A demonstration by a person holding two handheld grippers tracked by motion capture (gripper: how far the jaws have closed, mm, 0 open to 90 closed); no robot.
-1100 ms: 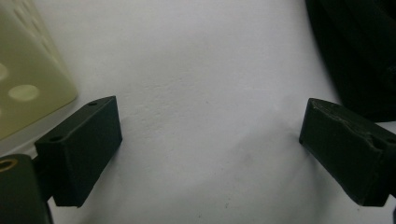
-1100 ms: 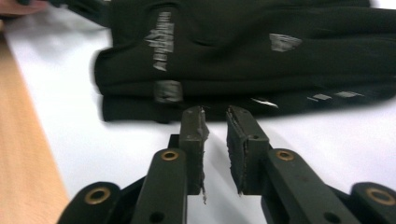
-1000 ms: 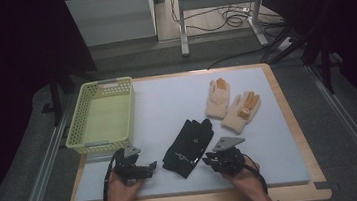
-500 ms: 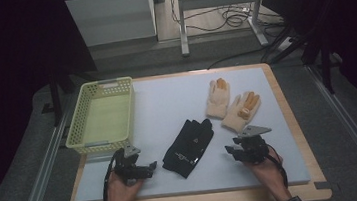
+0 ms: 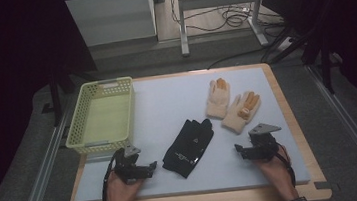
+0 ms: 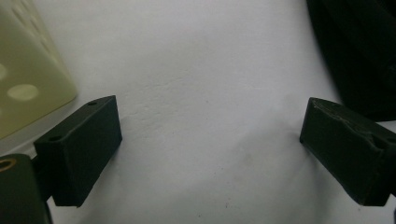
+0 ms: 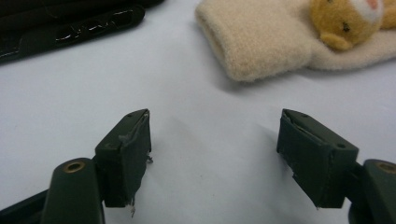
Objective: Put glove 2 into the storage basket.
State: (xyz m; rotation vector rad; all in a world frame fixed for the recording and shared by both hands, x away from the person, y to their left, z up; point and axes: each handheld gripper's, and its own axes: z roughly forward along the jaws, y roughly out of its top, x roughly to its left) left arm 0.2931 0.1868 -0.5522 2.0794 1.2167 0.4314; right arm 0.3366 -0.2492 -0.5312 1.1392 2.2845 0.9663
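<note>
We see the pale perforated plastic basket (image 5: 102, 116) at the left end of the white-padded wooden table (image 5: 166, 101). The flat black fabric gloves (image 5: 189, 142) lie mid-table, nearer us. To their right and farther back, the two cream knitted gloves (image 5: 231, 106) lie side by side, well apart from the basket.

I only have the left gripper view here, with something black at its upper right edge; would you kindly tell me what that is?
Observer: It is a black glove, lying flat.
Operator: Thank you. How does the right claw stand?
Observer: The right claw has just been opening, with nothing between its jaws.
Operator: And what lies ahead of it?
Observer: A cream glove, with its cuff towards the jaws but apart from them.
</note>
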